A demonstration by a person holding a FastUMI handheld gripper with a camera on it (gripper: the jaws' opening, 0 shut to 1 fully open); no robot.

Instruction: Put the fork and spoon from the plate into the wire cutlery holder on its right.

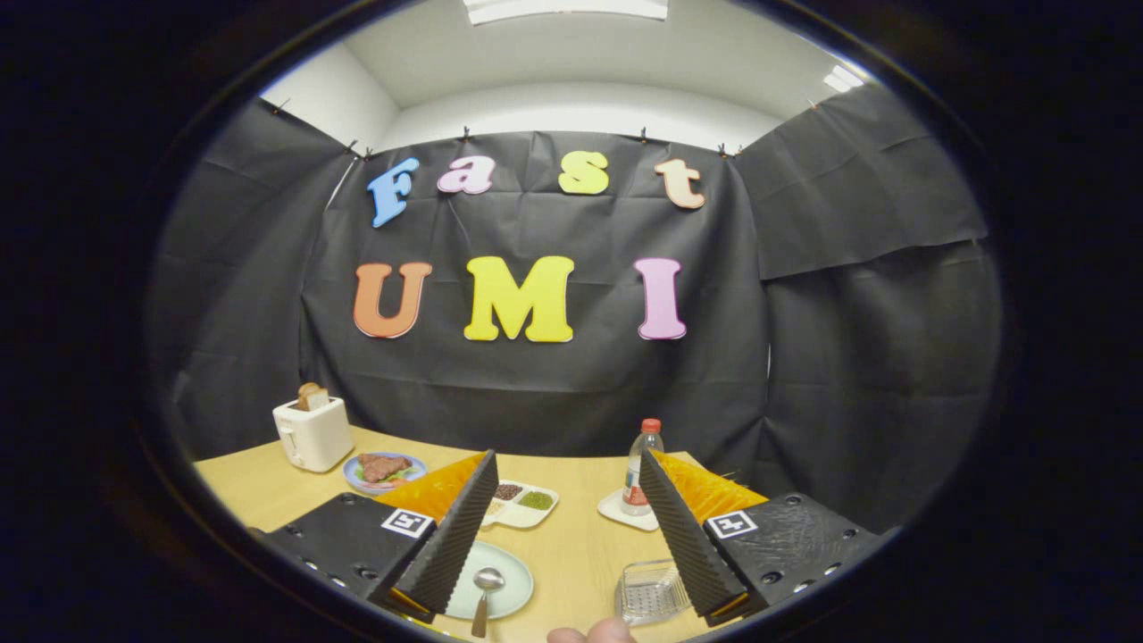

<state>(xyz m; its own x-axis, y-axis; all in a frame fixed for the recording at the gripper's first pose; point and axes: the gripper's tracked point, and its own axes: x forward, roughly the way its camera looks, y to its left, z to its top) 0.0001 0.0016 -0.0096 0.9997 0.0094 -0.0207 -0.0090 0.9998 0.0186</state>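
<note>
Surveying the scene, largest item first:

Table (571, 545): light wood top, set against the black cloth wall; it carries every item listed below.

Gripper (571, 513): fingers spread wide apart, nothing between them, nothing held. It hangs above the near part of the table, pointing toward the far edge.

Toaster (312, 433): white, at the far left corner of the table, with a slice of bread standing in its slot.

Bottle (641, 469): clear, red cap, upright on a small white dish near the far edge, just beside the right finger.

Food plate (384, 471): blue rim, holding meat and greens; just right of the toaster, toward the far left.

Tray (522, 502): white, divided into compartments with dark and green contents; mid-table, between the fingers and beyond them.

Plate (500, 585): pale green, near the front edge, partly hidden behind the left finger.

Holder (650, 591): a see-through basket near the front edge, right of the plate and apart from it, touching the right finger in view; its contents cannot be told.

Spoon (486, 597): bowl lying on the plate, handle running toward the front edge, over the plate rim.

Fork: cannot tell its place.

Fingertip (594, 633): a person's, at the front edge, between plate and holder.
</note>
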